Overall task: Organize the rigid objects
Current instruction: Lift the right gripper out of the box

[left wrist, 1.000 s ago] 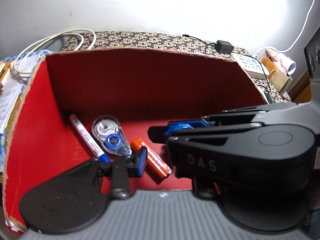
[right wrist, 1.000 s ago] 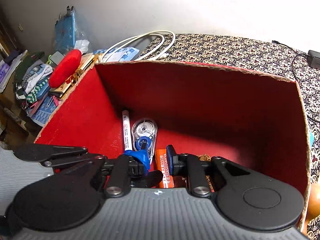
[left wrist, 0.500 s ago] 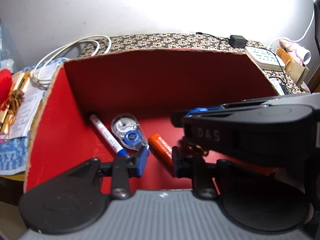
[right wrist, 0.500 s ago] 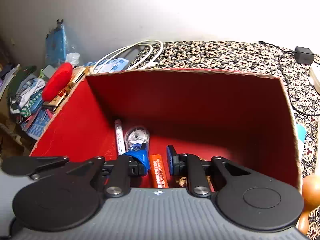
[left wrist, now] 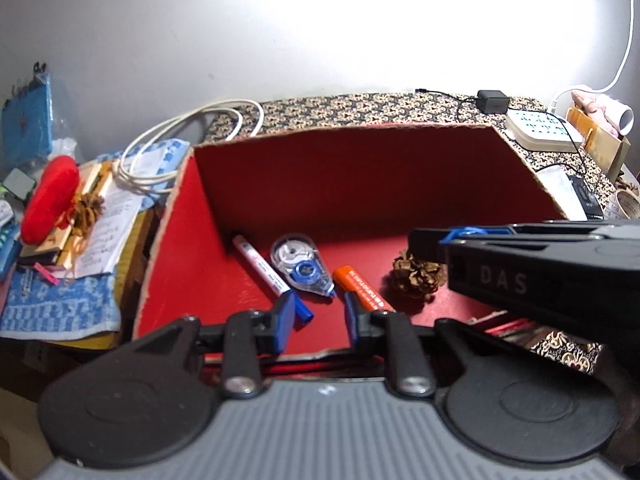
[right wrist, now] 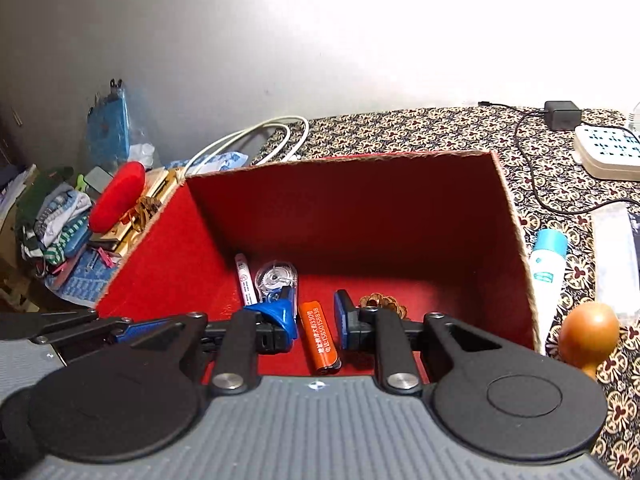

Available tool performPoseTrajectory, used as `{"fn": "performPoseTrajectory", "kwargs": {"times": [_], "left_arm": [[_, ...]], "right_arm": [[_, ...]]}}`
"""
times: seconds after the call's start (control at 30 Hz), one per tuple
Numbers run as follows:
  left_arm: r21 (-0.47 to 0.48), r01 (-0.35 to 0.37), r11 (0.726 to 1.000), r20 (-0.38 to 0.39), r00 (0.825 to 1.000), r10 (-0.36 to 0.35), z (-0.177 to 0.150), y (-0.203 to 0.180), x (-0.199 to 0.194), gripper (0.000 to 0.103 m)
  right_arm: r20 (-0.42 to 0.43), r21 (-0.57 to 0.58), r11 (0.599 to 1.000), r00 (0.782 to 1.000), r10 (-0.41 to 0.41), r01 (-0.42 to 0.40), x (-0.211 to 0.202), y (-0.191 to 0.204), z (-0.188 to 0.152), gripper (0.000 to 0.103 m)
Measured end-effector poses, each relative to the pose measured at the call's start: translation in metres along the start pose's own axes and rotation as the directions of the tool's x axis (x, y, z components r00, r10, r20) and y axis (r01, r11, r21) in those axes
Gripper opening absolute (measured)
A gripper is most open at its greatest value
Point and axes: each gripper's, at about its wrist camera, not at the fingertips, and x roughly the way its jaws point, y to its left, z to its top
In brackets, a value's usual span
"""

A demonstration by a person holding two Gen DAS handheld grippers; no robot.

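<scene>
An open red box (left wrist: 360,168) holds a white marker pen with a blue cap (left wrist: 264,270), a clear correction tape (left wrist: 302,266), an orange lighter (left wrist: 362,284) and a pine cone (left wrist: 418,274), all lying on its floor. My left gripper (left wrist: 318,318) hovers over the box's near edge, open a little, with nothing between its fingers. My right gripper (right wrist: 316,320) hangs above the lighter (right wrist: 320,336) with its jaws drawn in and empty. From the left wrist view the right gripper (left wrist: 428,242) reaches in from the right, above the pine cone.
The box stands on a patterned cloth (right wrist: 440,128). A coiled white cable (left wrist: 160,148), a red pouch (left wrist: 50,196) and papers lie left of it. A power strip (right wrist: 608,152), a blue-and-white tube (right wrist: 548,276) and a brown wooden knob (right wrist: 588,332) are on the right.
Both grippers have drawn back and risen out of the box, so its rim and surroundings show. The pine cone, earlier hidden under the right gripper, now lies in plain sight.
</scene>
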Motion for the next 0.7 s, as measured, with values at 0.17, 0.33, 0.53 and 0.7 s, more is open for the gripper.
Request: {"fn": "performPoseTrajectory", "kwargs": {"times": [0.17,0.33,0.53,0.7], "left_arm": [[0.003,-0.033,0.999,0.03,0.999,0.033,-0.004,-0.002,-0.02,0.021],[0.004,-0.069,0.998,0.059,0.996,0.069,-0.011,-0.005,-0.038,0.026],[0.003,-0.093,0.996,0.058,0.994,0.093,-0.026,-0.007,-0.046,0.065],[-0.005,-0.099,0.995,0.029,0.995,0.099,-0.039,-0.008,-0.046,0.065]], "right_arm": [[0.037,0.015,1.0,0.999,0.001,-0.001,-0.022,0.004,-0.009,0.001],[0.079,-0.003,1.0,0.997,-0.004,0.005,-0.045,0.011,-0.019,0.007],[0.094,0.014,1.0,0.996,0.006,-0.007,-0.064,0.01,-0.029,0.007],[0.082,0.021,1.0,0.997,-0.002,0.0,-0.071,0.009,-0.041,0.007]]}}
